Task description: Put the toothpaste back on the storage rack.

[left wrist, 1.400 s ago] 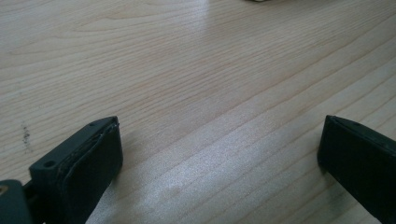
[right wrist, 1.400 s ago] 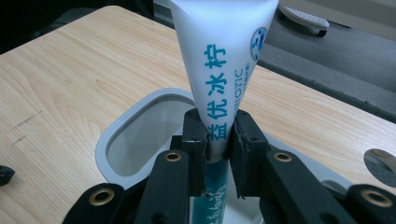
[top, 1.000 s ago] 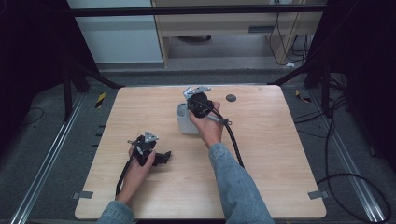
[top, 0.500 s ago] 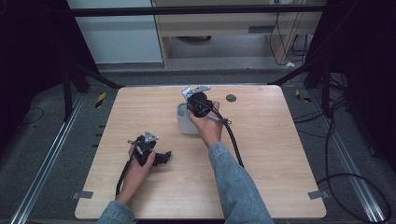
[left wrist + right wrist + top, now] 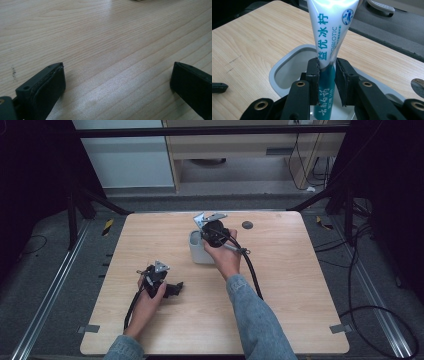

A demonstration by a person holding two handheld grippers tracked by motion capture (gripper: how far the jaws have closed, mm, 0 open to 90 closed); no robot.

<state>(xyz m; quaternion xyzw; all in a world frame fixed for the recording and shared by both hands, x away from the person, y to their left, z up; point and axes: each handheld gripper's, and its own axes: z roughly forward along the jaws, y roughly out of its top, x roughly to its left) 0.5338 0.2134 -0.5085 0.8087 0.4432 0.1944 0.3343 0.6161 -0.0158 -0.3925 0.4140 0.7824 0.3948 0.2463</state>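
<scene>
Barely anything has shifted on the table since a second ago, both hands holding position, though the right gripper has just been easing its jaws, which still pinch the toothpaste tube. Standing upright in the grey cup, the tube looks close to release. Left gripper rests spread wide on bare wood.
</scene>
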